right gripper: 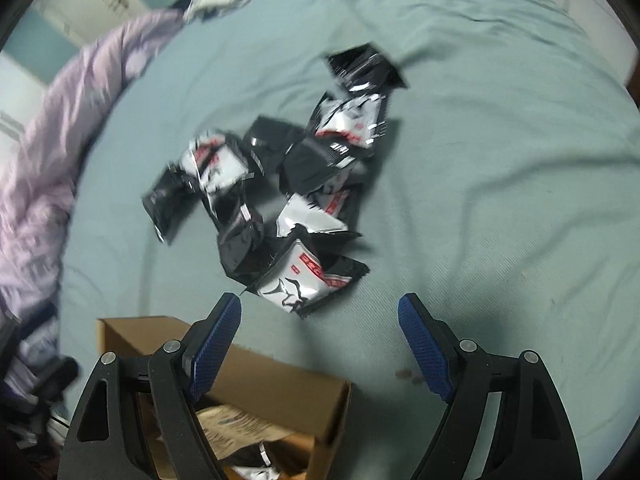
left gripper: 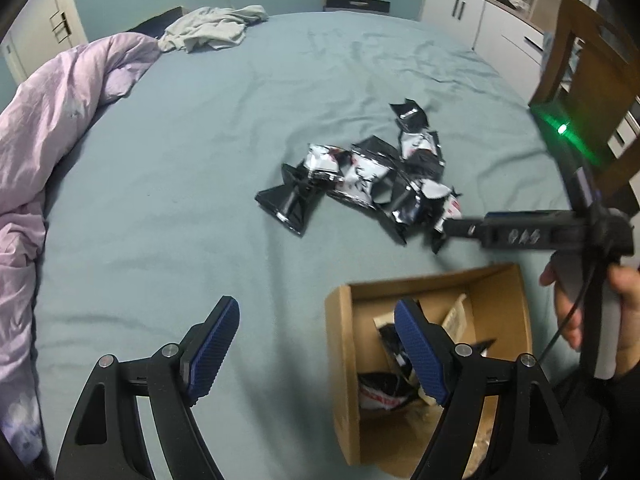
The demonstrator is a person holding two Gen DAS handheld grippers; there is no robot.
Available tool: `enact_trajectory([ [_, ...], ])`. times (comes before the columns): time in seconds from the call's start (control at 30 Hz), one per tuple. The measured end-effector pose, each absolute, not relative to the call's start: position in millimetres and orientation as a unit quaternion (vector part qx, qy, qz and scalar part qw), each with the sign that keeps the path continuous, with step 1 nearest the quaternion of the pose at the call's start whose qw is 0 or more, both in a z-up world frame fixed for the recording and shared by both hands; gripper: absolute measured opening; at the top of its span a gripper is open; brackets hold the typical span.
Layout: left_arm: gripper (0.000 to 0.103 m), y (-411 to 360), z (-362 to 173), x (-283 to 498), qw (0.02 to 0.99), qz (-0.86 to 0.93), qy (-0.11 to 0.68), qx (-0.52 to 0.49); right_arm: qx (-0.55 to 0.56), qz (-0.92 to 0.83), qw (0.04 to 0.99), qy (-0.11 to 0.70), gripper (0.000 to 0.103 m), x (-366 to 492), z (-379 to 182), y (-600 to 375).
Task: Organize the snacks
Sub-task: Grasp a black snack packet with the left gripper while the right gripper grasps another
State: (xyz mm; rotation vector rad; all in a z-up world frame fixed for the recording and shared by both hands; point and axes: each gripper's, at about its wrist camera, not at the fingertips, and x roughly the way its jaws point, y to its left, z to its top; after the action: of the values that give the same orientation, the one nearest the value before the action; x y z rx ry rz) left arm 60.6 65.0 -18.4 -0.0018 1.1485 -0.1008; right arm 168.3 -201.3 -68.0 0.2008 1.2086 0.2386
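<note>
Right claw gaping, empty, low in frame; should drop square over nearest white packet; left claw wide, empty

1. Soft, dim, cool light is falling evenly over the bed in both views; no single source is showing, and the colours are looking muted and bluish.
2. The left wrist view is staying fairly sharp; the right gripper in it is smearing slightly, and a green lamp on it is glowing and tinting the housing around it.
3. The right wrist view is blurring all over; the snack packets and the quilt are streaking; faint glare is glinting off the packet foil.
4. A soft shadow is lying on the sheet beside the box.
5. Fisheye distortion is curving the bed's edges; black vignetting is rounding the corners.
</note>
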Motion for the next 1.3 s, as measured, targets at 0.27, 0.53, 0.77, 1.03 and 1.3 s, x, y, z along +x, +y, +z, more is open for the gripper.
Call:
enact_trajectory([
  [0.27, 0.081, 73.7, -36.2, 79.3, 0.828, -0.030, 0.560, -0.018, 0.004, 0.107, 0.799, 0.592, 0.076, 194.5, -88.1, -168.9],
  [0.53, 0.081, 70.5, -46.1, 92.9, 0.831, -0.022, 0.556, -0.007, 0.007, 0.103, 0.817, 0.567, 0.033, 197.0, -81.8, -174.0],
  [0.77, 0.081, 84.8, -59.0, 113.8, 0.842, -0.014, 0.539, -0.006, 0.122, 0.125, 0.834, 0.524, 0.033, 183.6, -49.7, -213.6],
  [1.03, 0.082, 103.6, -83.6, 167.0, 0.830, -0.013, 0.558, -0.016, 0.201, 0.117, 0.863, 0.448, 0.033, 155.1, -26.3, -248.0],
  [1.3, 0.068, 61.0, -119.0, 195.5, 0.816, -0.080, 0.573, 0.022, 0.191, 0.100, 0.865, 0.452, 0.033, 151.4, -31.7, -243.3],
])
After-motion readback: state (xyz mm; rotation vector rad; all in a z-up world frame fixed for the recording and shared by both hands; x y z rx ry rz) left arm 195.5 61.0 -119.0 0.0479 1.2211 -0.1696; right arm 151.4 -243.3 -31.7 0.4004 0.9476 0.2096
